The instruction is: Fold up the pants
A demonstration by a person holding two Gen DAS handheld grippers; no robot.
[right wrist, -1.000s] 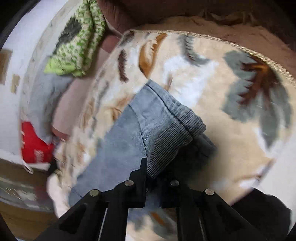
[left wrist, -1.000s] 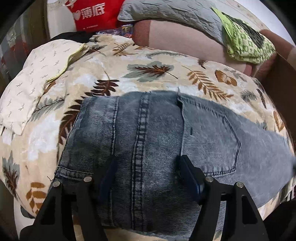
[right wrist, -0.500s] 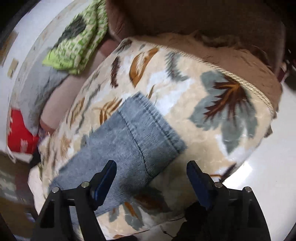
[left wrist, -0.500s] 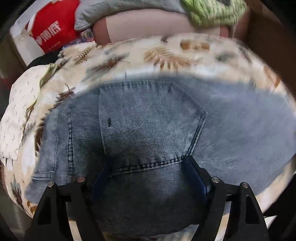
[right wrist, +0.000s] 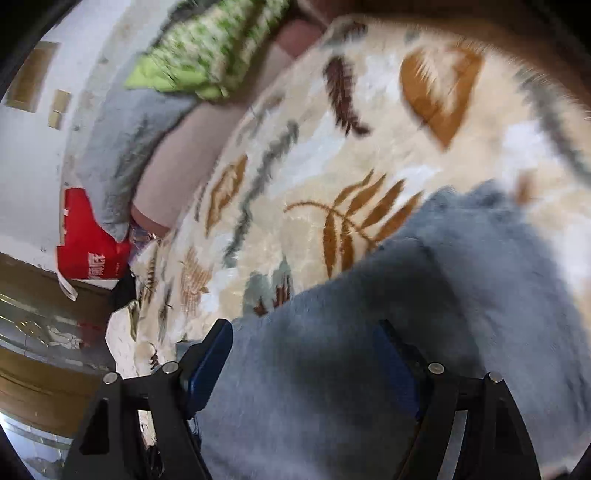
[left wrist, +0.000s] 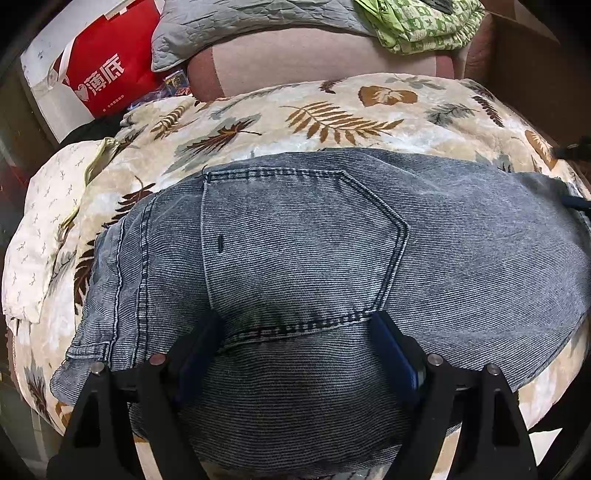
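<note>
Grey-blue denim pants [left wrist: 303,251] lie flat on a leaf-print blanket [left wrist: 332,110], back pocket up, waistband to the left. My left gripper [left wrist: 295,350] is open, its blue-padded fingers low over the seat just below the pocket. In the right wrist view, which is blurred, the pants' leg [right wrist: 406,332] runs across the blanket [right wrist: 332,166]. My right gripper [right wrist: 306,365] is open and empty, close above the leg fabric.
A red bag [left wrist: 107,70], a grey quilted cushion [left wrist: 240,18] and a green patterned cloth [left wrist: 417,22] sit behind the blanket on a pink sofa back [left wrist: 314,59]. A white cloth [left wrist: 40,221] lies at the left edge. A brown box [left wrist: 532,66] stands at the right.
My right gripper let go of the leg hem, opened, and swung in over the leg. My left gripper shifted right from the centre seam to the back pocket.
</note>
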